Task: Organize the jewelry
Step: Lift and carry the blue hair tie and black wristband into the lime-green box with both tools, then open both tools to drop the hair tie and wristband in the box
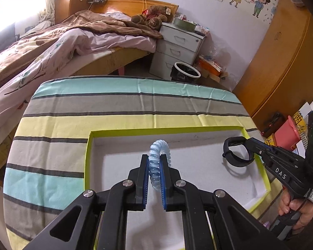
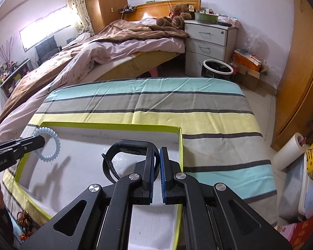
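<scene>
A shallow box with a lime-green rim and white floor lies on the striped table. My left gripper is shut on a pale blue spiral hair tie, held above the box's left half. My right gripper is shut on a black wristband, which hangs over the box's right side. Both items cast shadows on the white floor beneath them.
The table wears a teal, grey and yellow striped cloth. Small orange-brown trinkets lie on the cloth left of the box. A bed, a white drawer unit, a black bin and a paper roll surround the table.
</scene>
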`<state>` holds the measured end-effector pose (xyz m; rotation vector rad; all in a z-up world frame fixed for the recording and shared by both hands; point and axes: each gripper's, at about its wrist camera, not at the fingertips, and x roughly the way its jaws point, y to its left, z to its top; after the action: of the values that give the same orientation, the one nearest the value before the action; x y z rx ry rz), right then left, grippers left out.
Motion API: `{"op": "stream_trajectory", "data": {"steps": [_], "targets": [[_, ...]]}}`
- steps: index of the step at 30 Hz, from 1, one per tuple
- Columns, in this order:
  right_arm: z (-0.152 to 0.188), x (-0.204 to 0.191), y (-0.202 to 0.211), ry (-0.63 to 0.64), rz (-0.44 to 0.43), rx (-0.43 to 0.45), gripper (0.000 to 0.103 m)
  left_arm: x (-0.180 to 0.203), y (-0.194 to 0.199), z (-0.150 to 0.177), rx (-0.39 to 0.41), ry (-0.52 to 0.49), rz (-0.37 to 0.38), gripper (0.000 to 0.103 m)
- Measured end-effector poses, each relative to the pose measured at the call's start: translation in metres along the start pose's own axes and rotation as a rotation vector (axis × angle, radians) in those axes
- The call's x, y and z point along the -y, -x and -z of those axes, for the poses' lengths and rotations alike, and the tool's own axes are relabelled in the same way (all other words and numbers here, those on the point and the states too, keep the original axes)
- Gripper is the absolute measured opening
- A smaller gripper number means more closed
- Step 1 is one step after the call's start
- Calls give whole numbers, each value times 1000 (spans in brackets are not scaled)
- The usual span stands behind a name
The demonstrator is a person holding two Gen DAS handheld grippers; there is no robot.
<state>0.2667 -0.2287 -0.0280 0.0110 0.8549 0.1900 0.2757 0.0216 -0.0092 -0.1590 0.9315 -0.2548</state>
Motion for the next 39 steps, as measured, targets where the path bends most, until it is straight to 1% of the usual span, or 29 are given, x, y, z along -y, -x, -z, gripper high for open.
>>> {"op": "stream_trajectory", "data": {"steps": [5, 9, 11, 16, 23, 25, 27, 30, 32, 34, 39], "targets": [[-3, 0, -11, 7, 3, -16, 5, 2, -10, -1, -21, -14, -17, 9], [-3, -1, -16, 12, 10, -26, 5, -4, -17, -1, -36, 5, -33, 9], [-2, 0, -18, 14, 12, -28, 5, -6, -17, -1, -34, 9, -31, 9], [-2, 1, -22, 10, 11, -41, 5, -9, -25, 0, -62, 19, -35, 10], [-3, 2, -22, 7, 14, -34, 5, -11, -27, 0, -60, 24, -42, 13], [-3, 2, -23, 6, 15, -33, 5, -12, -29, 0, -72, 30, -42, 18], [-3, 2, -22, 5, 13, -32, 5, -13, -29, 1, -69, 36, -38, 19], [-3, 2, -22, 5, 12, -30, 5, -11, -27, 0, -62, 27, -42, 26], [-3, 3, -22, 1, 12, -28, 8, -11, -26, 0, -61, 29, -45, 29], [-3, 4, -20, -4, 7, -25, 11, -10, -23, 0, -58, 29, -45, 37], [-2, 3, -7, 0, 0, -4, 12, -7, 0, 3, -11, 28, -38, 40]]}}
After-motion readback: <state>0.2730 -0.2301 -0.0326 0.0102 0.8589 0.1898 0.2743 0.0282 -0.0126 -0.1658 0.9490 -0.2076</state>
